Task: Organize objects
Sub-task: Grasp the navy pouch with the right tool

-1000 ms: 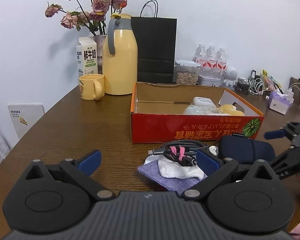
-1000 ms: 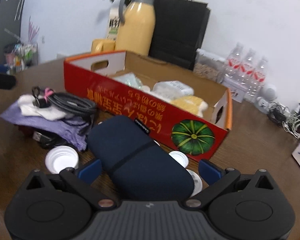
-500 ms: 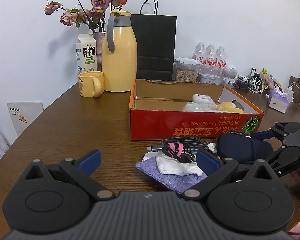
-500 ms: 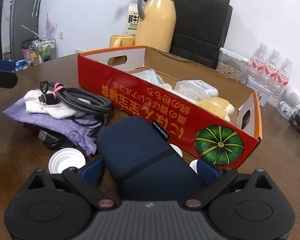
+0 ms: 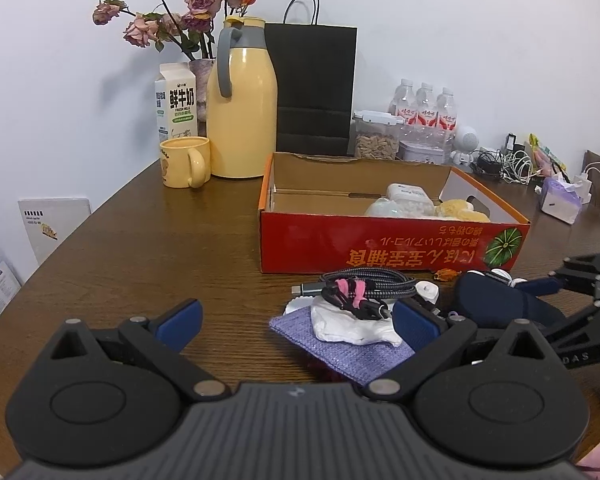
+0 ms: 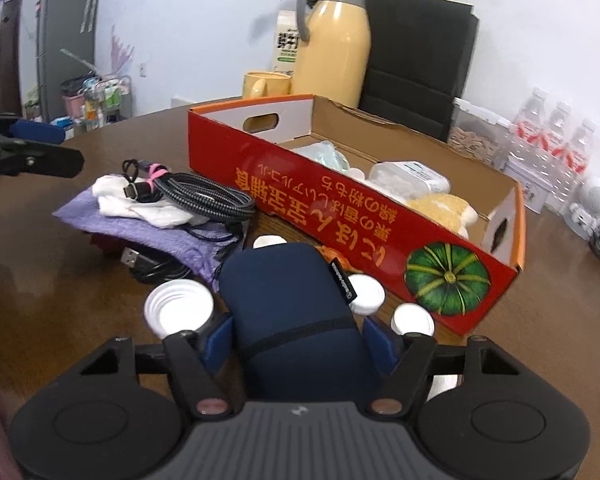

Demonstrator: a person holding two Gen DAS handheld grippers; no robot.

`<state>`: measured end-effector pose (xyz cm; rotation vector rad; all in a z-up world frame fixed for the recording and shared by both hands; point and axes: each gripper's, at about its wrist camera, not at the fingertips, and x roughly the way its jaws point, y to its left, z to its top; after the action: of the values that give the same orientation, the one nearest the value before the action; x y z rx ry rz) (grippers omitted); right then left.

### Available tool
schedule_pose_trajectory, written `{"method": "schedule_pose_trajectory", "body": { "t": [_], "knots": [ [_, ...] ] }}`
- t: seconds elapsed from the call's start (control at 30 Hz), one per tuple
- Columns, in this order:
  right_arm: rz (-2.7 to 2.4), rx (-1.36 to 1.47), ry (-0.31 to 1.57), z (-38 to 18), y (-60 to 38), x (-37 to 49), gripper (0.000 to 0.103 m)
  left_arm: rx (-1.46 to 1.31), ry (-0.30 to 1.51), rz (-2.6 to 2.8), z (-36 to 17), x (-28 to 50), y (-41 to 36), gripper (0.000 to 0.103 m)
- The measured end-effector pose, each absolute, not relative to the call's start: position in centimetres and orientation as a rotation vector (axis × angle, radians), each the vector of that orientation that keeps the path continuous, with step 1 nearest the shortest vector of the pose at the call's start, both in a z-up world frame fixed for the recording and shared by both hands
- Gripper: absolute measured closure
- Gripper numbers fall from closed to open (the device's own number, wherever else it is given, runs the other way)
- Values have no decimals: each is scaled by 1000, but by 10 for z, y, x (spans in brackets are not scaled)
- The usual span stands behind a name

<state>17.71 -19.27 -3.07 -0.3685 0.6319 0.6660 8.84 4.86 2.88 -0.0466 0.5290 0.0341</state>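
Right gripper (image 6: pixel 298 340) closing round the dark navy zipped fabric pouch (image 6: pixel 296 312) on the round brown wooden table (image 5: pixel 140 240).

Its jaws have just been narrowing, and the blue pads now sit against the pouch's sides, just in front of the open red cardboard box (image 6: pixel 340 208) printed with orange characters and a green pumpkin. The left gripper (image 5: pixel 296 320) tilts down over the table, jaws wide, gripping nothing. Behind, a white milk carton (image 5: pixel 176 100) reads "FRESH MILK".
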Motion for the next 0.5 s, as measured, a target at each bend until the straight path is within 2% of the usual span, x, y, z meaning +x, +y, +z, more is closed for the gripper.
{"method": "schedule_pose_trajectory", "body": {
  "t": [0.27,0.4,0.5],
  "knots": [
    [598,-311,642,-34,-192,162,35,-45,537,36,29,90,42,0],
    [606,-239,654,-38,-197,172,28,-33,532,36,31,90,38,0],
    [614,-200,676,-42,-199,181,27,-20,536,37,33,95,36,0]
  ]
}}
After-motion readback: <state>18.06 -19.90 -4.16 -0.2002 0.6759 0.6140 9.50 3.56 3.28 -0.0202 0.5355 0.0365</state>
